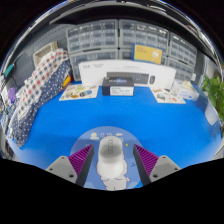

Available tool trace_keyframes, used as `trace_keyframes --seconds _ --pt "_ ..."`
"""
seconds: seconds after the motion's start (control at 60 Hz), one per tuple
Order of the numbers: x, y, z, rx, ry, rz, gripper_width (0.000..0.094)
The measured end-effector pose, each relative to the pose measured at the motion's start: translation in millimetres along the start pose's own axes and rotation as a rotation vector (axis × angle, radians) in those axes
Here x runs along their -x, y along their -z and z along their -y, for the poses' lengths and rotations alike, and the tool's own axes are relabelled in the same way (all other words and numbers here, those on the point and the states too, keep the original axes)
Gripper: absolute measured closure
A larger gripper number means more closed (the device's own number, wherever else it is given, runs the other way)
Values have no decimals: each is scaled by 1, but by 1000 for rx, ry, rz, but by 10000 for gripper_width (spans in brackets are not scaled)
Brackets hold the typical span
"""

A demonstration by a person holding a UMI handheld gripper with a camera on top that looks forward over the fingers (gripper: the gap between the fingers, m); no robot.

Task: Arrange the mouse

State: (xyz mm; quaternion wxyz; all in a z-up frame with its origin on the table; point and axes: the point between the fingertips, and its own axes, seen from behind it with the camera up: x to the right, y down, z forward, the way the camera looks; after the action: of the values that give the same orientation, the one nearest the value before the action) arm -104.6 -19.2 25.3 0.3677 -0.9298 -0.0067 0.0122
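A white and grey mouse [110, 157] lies between my two fingers on the blue table top [120, 118], its nose pointing away from me. A pale round patch [104, 133] shows on the table just ahead of it. My gripper [111, 152] is open, with the purple pads [78, 160] standing at either side of the mouse. A gap of blue shows between each pad and the mouse. The mouse's rear end is hidden below the fingers.
A black and white box [118, 85] stands at the table's far edge. Flat printed sheets [79, 93] lie to its left and more [170, 96] to its right. A checked cloth [38, 82] hangs at the left, a green plant [213, 96] at the right, and drawer shelves [120, 40] behind.
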Motion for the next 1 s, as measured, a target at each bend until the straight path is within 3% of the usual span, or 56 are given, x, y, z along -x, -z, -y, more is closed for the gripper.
trace_keyframes --seconds 0.083,0.317,0.583,1.0 --pt "-9 25 26 -37 17 8 98" --pt "-48 100 100 -194 52 3 95" --pt "-96 154 137 -301 18 -13 96" --pt "-118 168 119 -278 -38 -19 102"
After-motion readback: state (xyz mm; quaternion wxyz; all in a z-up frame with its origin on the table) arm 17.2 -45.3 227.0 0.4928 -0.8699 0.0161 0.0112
